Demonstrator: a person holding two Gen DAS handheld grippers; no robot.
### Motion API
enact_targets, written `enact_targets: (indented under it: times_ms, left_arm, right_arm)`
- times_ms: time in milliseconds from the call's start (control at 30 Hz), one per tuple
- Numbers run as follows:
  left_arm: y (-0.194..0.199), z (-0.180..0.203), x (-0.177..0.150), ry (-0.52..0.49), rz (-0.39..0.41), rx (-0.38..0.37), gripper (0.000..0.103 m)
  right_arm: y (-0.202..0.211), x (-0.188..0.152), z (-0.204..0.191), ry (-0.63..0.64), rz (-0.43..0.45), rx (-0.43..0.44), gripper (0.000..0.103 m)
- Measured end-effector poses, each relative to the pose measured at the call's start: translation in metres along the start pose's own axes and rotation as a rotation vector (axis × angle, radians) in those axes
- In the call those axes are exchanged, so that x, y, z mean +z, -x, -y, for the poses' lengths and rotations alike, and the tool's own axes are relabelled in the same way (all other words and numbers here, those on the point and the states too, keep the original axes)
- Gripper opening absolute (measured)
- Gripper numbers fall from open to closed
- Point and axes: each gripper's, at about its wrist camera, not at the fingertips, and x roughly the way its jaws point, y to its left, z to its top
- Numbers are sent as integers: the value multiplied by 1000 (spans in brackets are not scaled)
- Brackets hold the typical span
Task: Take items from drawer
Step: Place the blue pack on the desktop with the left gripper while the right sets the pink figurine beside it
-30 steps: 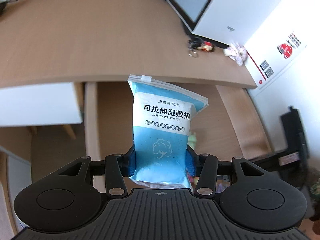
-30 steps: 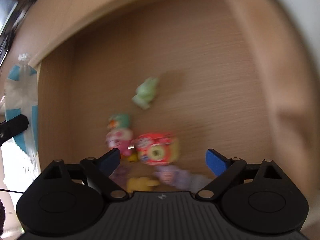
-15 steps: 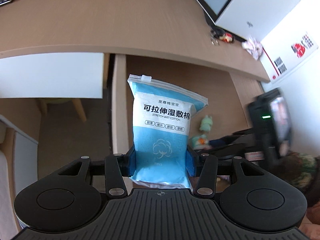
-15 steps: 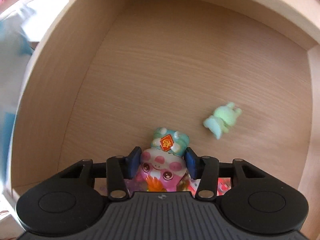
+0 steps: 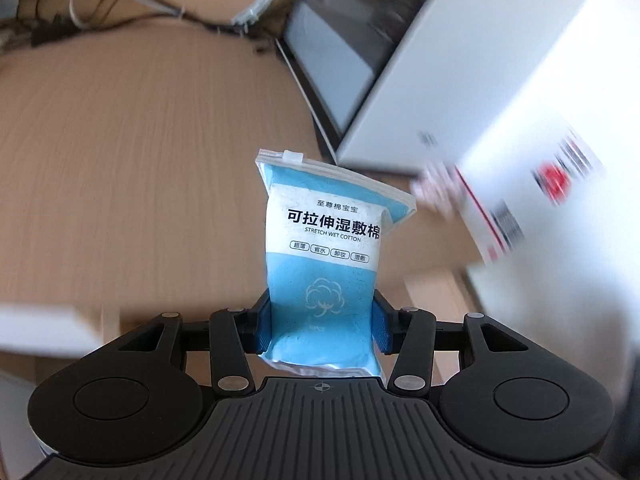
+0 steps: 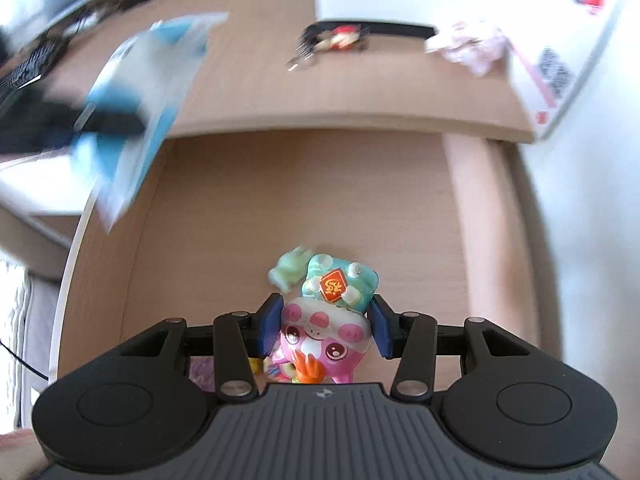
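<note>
1. Cotton pad pouch [image 5: 324, 264], blue and white, is pinched upright by the left gripper [image 5: 323, 326] above the wooden desk [image 5: 132, 152].
2. A pink pig toy [image 6: 326, 332] is clamped by the right gripper [image 6: 326, 330] over the open drawer [image 6: 304, 200].
3. A green figure [image 6: 286, 270] is seen just behind it.

Plenty of bare desk [image 5: 132, 168] to the left of the held blue packet [image 5: 324, 256], nothing in the way there. The right side is crowded: a big white box [image 5: 460, 80] with a dark screen [image 5: 332, 64] next to it, and cables [image 5: 120, 4] run along the far edge. The drawer [image 6: 304, 200] floor is mostly open, with only a small green toy [image 6: 286, 268] sitting near the front.
</note>
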Motion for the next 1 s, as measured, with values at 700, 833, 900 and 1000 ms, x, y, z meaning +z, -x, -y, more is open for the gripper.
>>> enact_targets:
  times_ms: [700, 833, 900, 1000]
  left_arm:
    - [-27, -3, 26, -26, 212, 161, 53]
    - [8, -15, -5, 9, 200, 138, 53]
    - [16, -16, -29, -5, 133, 96, 53]
    - [17, -18, -63, -33, -24, 48, 53]
  right_arm:
    - [5, 13, 50, -94, 60, -51, 46]
    - [3, 43, 54, -108, 109, -40, 46]
    - [3, 73, 58, -124, 167, -17, 46]
    - [1, 96, 59, -123, 211, -3, 46]
